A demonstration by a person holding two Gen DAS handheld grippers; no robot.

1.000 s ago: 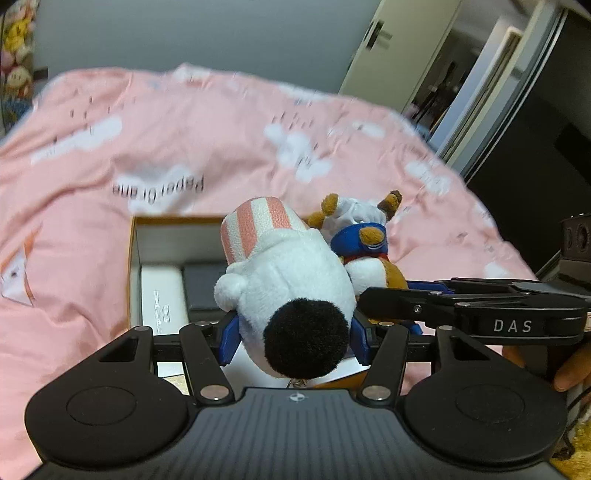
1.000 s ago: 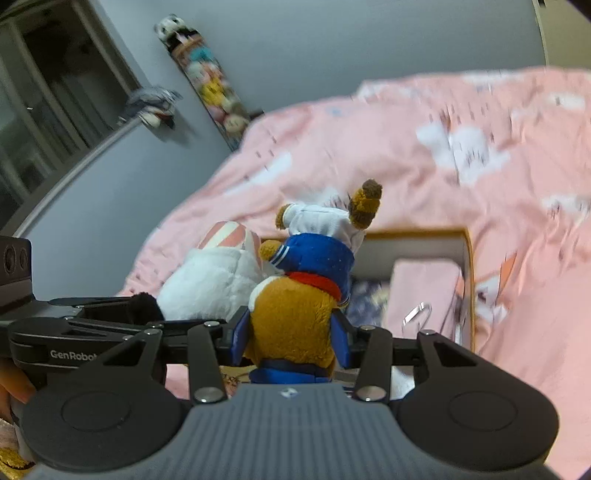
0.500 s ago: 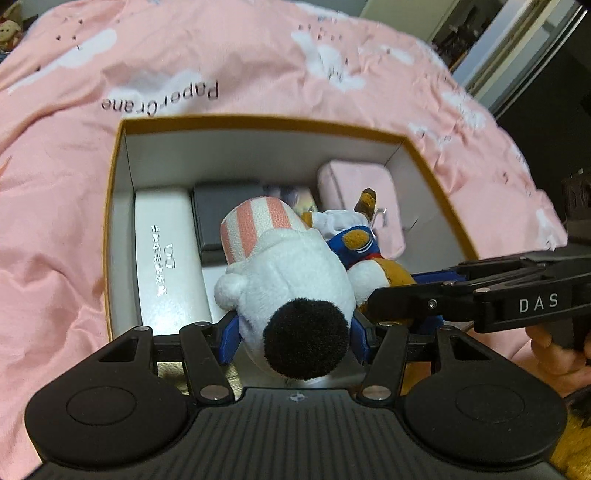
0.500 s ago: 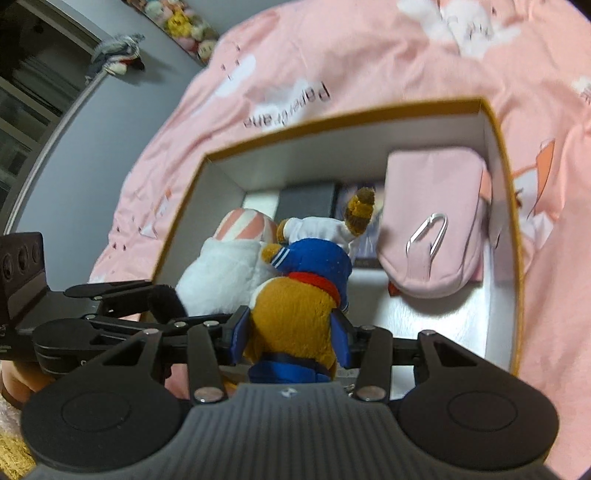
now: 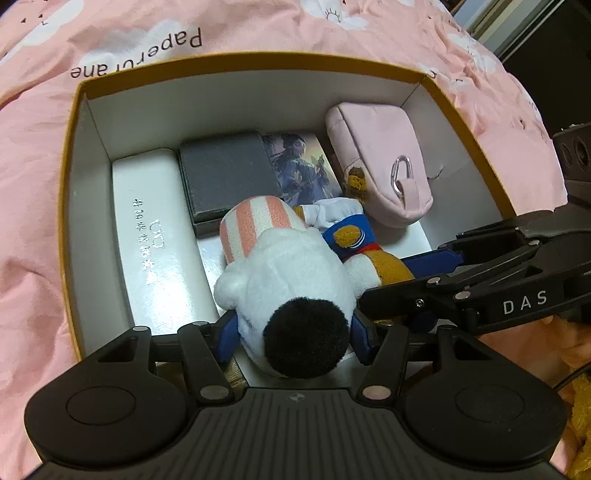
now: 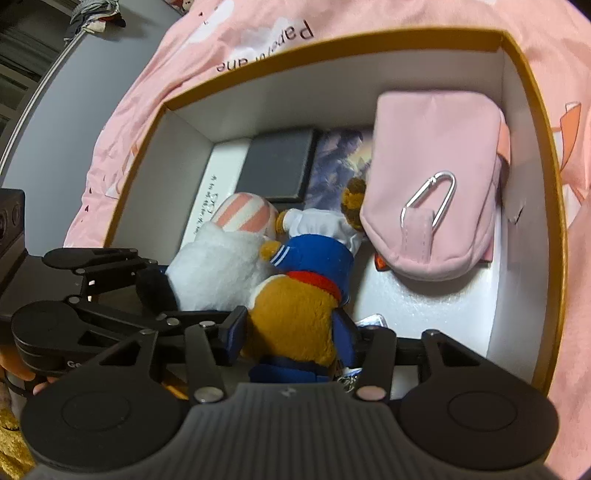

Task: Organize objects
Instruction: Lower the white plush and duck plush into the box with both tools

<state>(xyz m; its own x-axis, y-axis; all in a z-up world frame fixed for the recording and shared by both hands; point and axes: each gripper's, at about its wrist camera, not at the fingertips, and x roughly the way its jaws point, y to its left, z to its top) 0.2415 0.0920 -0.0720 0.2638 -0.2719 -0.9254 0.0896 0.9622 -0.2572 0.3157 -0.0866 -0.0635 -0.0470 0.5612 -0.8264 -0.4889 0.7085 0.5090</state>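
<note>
Pink quilt [image 5: 258, 33] under everything, cloud print.
Box [image 5: 258, 61] sits on it, open, gold rim, white walls.
In box, along far side, left to right: white case [image 5: 155, 236] by left wall, grey box [image 5: 229, 173] touching it, picture card [image 5: 306, 166], pink pouch [image 6: 436, 177] against right wall with a metal clip on its tab.
White plush [image 5: 288, 273], striped pink-white hat, black end toward camera: left gripper [image 5: 291, 332] closed on its body, blue pads pressed into both sides. It hangs inside the box, over the floor.
Bear plush [image 6: 295, 310], blue collar, white cap: right gripper [image 6: 291, 332] clamped on its body, inside box, touching white plush, cap beside pouch.
</note>
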